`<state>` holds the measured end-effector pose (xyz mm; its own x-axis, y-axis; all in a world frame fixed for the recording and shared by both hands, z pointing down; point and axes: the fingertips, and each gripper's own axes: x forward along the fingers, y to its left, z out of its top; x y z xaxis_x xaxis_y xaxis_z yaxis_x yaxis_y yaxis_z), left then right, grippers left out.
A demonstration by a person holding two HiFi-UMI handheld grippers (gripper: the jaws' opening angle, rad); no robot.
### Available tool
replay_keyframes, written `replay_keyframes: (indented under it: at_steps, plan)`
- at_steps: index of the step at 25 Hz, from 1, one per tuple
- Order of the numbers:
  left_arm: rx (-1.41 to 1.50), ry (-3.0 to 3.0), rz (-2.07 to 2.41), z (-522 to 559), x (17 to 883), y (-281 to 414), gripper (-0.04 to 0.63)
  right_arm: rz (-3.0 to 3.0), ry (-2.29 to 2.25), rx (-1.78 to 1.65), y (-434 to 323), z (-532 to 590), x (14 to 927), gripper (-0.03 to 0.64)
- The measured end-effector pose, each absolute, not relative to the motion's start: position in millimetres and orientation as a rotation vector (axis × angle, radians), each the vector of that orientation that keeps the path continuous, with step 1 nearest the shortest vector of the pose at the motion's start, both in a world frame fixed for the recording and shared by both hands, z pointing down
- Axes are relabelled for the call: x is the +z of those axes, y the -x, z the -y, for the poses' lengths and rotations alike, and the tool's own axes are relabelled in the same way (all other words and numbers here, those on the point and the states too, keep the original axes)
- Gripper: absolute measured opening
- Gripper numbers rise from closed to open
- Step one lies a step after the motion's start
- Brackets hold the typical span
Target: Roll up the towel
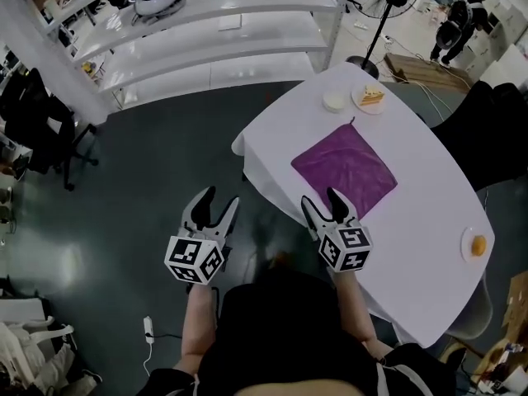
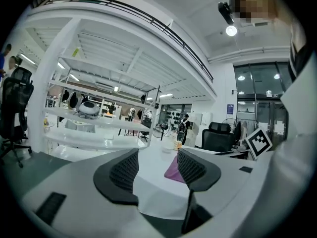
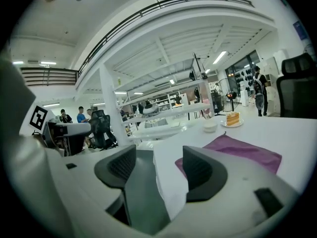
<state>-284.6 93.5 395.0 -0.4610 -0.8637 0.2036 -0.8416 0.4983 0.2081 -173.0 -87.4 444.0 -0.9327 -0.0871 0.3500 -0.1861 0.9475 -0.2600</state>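
A purple towel [image 1: 346,170] lies flat and unrolled on the white table [image 1: 429,246]; it also shows in the right gripper view as the towel [image 3: 237,151] and small in the left gripper view as the towel [image 2: 173,170]. My right gripper [image 1: 324,205] hovers open at the table's near-left edge, just short of the towel's near corner. My left gripper [image 1: 217,203] is open over the dark floor, left of the table. Both hold nothing; the same open jaws show for the left gripper [image 2: 156,168] and the right gripper [image 3: 159,166].
A white bowl [image 1: 335,101] and a plate with a cake slice [image 1: 370,97] stand at the table's far end. A small plate with an orange item [image 1: 476,244] sits near the right edge. White shelving [image 1: 206,31] stands behind, an office chair [image 1: 37,122] at left.
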Motion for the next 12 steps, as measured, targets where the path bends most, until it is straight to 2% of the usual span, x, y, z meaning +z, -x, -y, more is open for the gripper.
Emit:
replay_keyframes:
  at_steps: [6, 12]
  plan:
    - [-0.078, -1.504, 2.451, -51, 390, 308, 0.252, 2.781, -0.276, 0.415, 180, 126, 441, 0.307]
    - [-0.027, -1.600, 2.364, -10, 401, 307, 0.252, 2.755, -0.421, 0.447, 155, 159, 451, 0.307]
